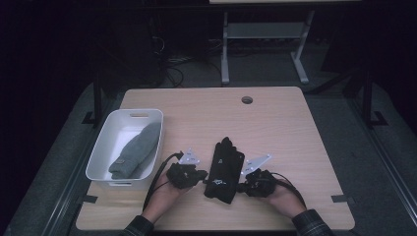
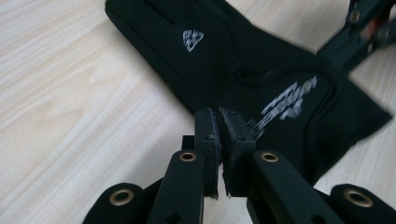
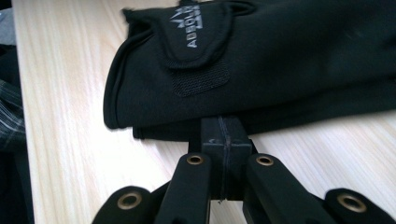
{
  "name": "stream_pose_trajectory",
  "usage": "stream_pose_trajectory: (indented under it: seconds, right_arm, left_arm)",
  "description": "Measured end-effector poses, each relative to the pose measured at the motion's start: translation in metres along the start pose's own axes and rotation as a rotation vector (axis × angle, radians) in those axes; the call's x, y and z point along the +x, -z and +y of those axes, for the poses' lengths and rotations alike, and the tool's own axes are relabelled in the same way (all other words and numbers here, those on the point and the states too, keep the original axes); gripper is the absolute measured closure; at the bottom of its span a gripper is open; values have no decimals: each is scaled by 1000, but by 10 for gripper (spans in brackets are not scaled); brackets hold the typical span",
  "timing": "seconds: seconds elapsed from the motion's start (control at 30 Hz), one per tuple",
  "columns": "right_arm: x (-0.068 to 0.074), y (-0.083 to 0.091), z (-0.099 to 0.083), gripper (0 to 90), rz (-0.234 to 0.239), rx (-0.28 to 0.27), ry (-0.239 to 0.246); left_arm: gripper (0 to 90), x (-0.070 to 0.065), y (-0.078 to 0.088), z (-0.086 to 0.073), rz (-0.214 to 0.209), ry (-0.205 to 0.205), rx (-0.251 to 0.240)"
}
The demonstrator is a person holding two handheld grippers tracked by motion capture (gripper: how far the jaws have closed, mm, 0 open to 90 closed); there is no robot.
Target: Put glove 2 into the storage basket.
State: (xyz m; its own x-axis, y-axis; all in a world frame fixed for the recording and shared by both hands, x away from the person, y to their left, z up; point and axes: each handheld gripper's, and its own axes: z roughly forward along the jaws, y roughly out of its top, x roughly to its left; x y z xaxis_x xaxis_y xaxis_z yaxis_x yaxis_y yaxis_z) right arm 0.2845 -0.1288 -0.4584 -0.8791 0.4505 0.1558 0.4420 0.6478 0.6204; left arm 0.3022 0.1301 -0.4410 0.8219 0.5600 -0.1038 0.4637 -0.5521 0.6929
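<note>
A black glove [image 1: 224, 167] with grey print lies flat near the table's front middle, fingers pointing away. It also shows in the left gripper view [image 2: 243, 51] and the right gripper view [image 3: 280, 56], where a second black layer lies under it. My left gripper [image 1: 200, 175] sits at the glove's left edge. Its jaws [image 2: 220, 114] are shut with only a hairline gap, tips over the glove's edge, and no cloth shows between them. My right gripper [image 1: 242, 186] is at the glove's right edge, shut [image 3: 224, 122], tips touching the lower layer's hem.
A white bin [image 1: 105, 142] stands at the table's left with a grey knitted item [image 1: 137, 150] inside. A cable hole [image 1: 247, 100] is at the table's far middle. The other gripper [image 2: 359, 28] shows across the glove. Desk legs and cables lie beyond the table.
</note>
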Motion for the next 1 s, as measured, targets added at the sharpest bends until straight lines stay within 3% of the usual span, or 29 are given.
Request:
stream_pose_trajectory:
  seconds: [0.13, 0.27, 0.3, 0.33, 0.43, 0.5, 0.6, 0.7, 0.8, 0.9, 1.0]
  right_arm:
    - [6, -9, 9, 900, 6, -5, 35]
    - [5, -7, 9, 899, -3, -10, 38]
    - [5, -5, 8, 895, 0, -19, 18]
    - [3, -3, 7, 878, -10, -21, 28]
    - [-2, 7, 2, 793, -22, -52, -12]
    - [-6, 12, -1, 717, -35, -65, -33]
    - [-15, 21, -8, 549, -83, -86, -64]
    - [-25, 29, -17, 411, -146, -90, -99]
    - [-35, 37, -26, 314, -217, -86, -123]
    - [-44, 43, -33, 262, -266, -91, -153]
    - [-49, 46, -37, 237, -285, -91, -170]
  left_arm:
    - [844, 1, -2, 8, 0, -5, -10]
    - [826, 3, -3, 16, -5, 7, -20]
    - [812, 4, -4, 17, -7, 11, -17]
    - [800, 5, -6, 20, -9, 10, -14]
    - [730, 5, -11, 26, -6, 20, -14]
    - [638, 7, -17, 30, 5, 35, -14]
    - [442, 11, -25, 33, 5, 70, -12]
    - [334, 14, -33, 36, -5, 101, -17]
    - [296, 15, -40, 38, 2, 120, -27]
    - [265, 15, -48, 38, 8, 106, 4]
    - [250, 13, -53, 38, 15, 94, 27]
